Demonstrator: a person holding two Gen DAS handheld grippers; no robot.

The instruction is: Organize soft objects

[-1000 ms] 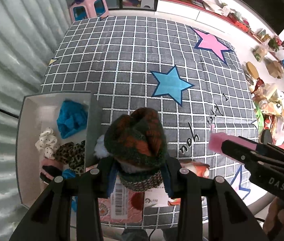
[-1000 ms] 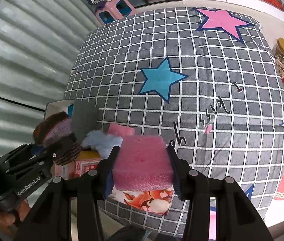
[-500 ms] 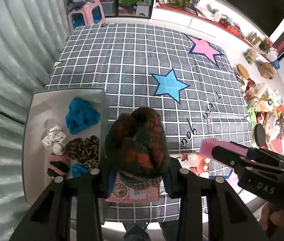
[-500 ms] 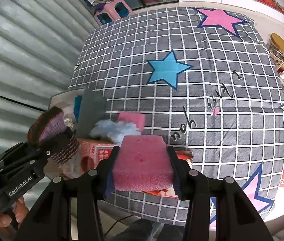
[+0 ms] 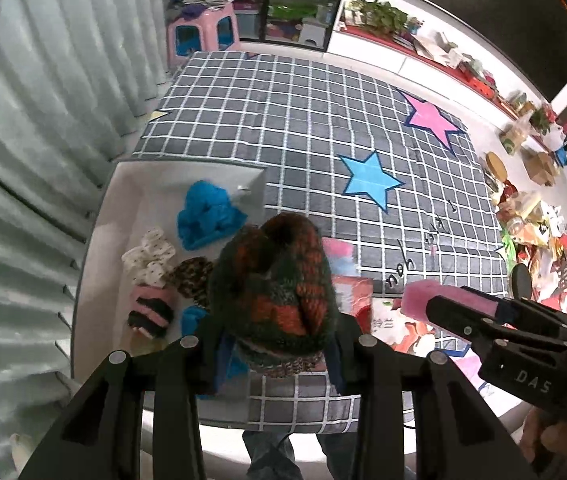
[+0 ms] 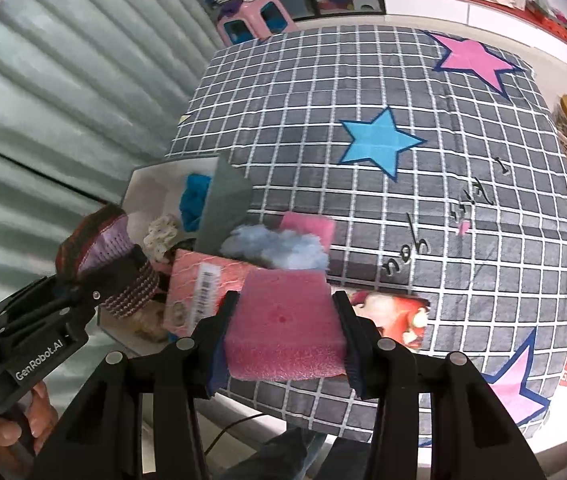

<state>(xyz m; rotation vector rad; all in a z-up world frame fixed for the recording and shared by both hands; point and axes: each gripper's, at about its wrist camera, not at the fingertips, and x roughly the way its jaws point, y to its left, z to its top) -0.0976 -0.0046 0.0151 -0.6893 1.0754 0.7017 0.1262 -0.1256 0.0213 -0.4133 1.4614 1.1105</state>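
Note:
My left gripper [image 5: 275,340] is shut on a knitted hat [image 5: 273,280] in dark green and orange, held above the near edge of the white box [image 5: 123,200]. In the right wrist view the same hat [image 6: 95,240] shows at the left in the left gripper [image 6: 123,276]. My right gripper [image 6: 283,336] is shut on a pink sponge block [image 6: 283,320], which also shows in the left wrist view as a pink sponge [image 5: 427,300] at the right. Both hang above the table's near edge.
The white box holds a blue knit [image 5: 205,216], a dotted scrunchie [image 5: 147,256], a leopard scrunchie [image 5: 193,280] and a pink-black piece [image 5: 149,310]. A flat red package [image 6: 203,292], blue fluff [image 6: 279,248] and another pink sponge [image 6: 307,224] lie on the grid cloth [image 6: 363,80]. Clutter lines the right floor.
Both grippers rose and pulled back toward the near table edge, each keeping its load. The white box and package now show more fully below them.

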